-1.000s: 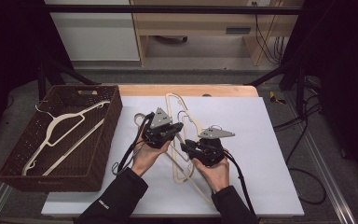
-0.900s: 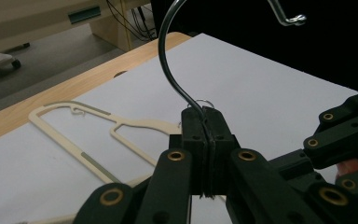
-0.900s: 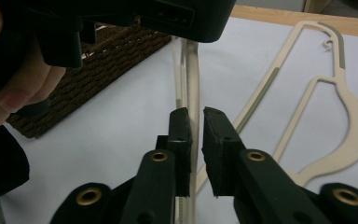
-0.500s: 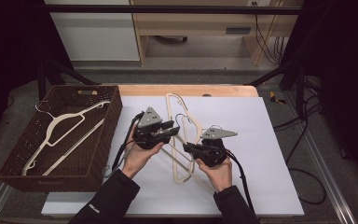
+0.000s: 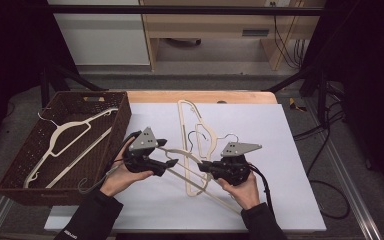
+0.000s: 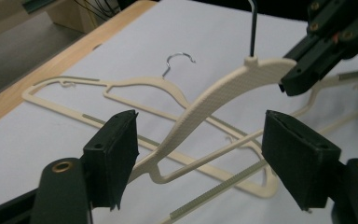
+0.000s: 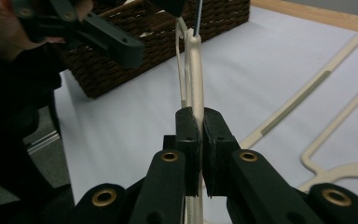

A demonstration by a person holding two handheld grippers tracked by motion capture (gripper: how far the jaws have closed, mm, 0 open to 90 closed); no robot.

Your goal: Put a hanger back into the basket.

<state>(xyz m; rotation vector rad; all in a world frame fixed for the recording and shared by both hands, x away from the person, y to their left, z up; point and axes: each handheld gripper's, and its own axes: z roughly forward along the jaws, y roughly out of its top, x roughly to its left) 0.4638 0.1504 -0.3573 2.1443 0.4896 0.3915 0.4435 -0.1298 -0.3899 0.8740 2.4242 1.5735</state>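
White-covered desk with a wicker basket; right gripper clamps a hanger, left gripper's fingers just opened around it.

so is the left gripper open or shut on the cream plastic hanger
Open. The left gripper has just been opening; its black pads stand apart from the cream plastic hanger between them.

right tongs pinch a cream hanger; left tongs just opened beside it.

Brown wicker basket holding a cream hanger, two more hangers apparently flat on white table
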